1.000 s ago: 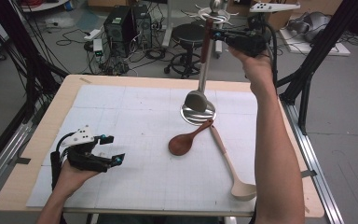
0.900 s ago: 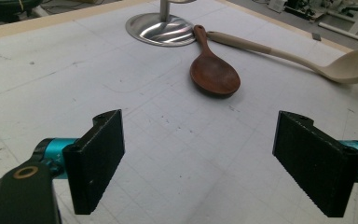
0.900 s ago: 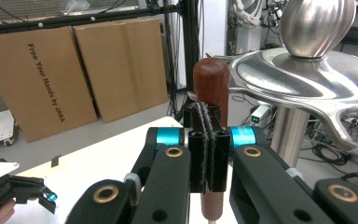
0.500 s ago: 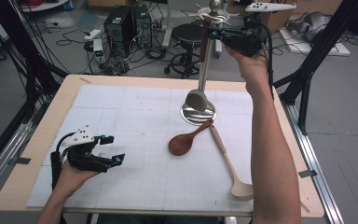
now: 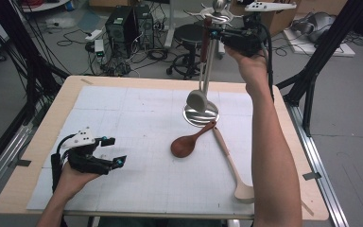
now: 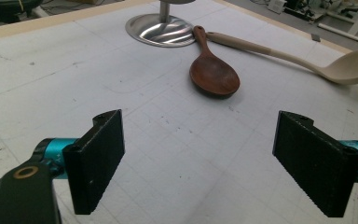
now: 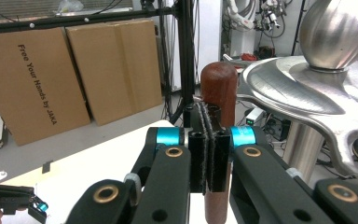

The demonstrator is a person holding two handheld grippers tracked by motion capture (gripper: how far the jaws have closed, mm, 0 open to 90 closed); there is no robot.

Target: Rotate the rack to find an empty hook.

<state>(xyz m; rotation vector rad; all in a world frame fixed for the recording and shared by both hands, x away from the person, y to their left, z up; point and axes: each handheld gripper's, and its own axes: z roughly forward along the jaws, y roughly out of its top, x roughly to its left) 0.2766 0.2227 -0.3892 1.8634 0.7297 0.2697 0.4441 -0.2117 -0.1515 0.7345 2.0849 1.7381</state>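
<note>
The right gripper (image 5: pixel 212 32), jaws clamped on the brown handle top of a hanging ladle (image 5: pixel 199 97), holds it upright beside the steel rack (image 5: pixel 201 116) at the table's far side, just under the rack's hooked crown. The left gripper (image 5: pixel 111 150) rests wide open and empty, near left.

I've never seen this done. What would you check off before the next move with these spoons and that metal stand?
1. Right gripper shut, up beside the hanging spoon's brown handle: ok.
2. Handle really clamped, or already hooked on the stand: cannot tell.
3. Hanging spoon's grey bowl hangs just above the stand's base: ok.
4. Left gripper open, nothing between its jaws: ok.
5. Dark wooden spoon lies flat on the table, its handle end against the stand's base: ok.
6. Pale ladle lies flat beside it: ok.
</note>
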